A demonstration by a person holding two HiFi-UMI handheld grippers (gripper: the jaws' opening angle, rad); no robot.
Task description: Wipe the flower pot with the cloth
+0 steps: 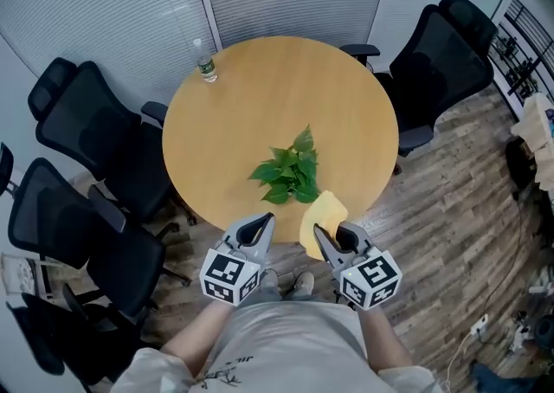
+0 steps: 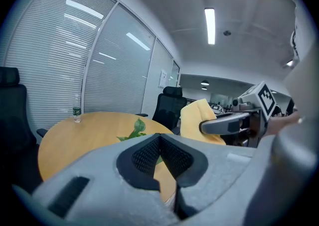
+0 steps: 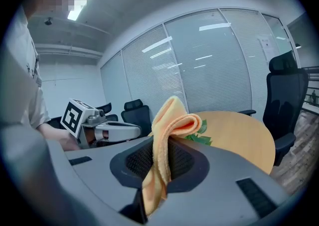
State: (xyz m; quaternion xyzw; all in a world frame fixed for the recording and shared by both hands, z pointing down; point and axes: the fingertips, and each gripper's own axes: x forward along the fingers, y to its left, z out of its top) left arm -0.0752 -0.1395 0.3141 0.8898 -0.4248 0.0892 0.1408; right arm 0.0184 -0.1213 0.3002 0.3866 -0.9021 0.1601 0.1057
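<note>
One round light-wood counter (image 1: 260,97) carried one leafy green potted plant (image 1: 290,173) close to its near edge and one clear plastic bottle (image 1: 205,62) at the far rim. The leaves hid the pot in every view. At least four black office chairs (image 1: 91,136) ringed the counter, countable only in the head view. Two grippers hung just off the near edge. The left gripper (image 1: 262,223) had its tongs pressed together on nothing. The right gripper (image 1: 322,234) had its tongs pinching one folded yellow cloth (image 1: 324,209), a pinch plain only in the right gripper view.
</note>
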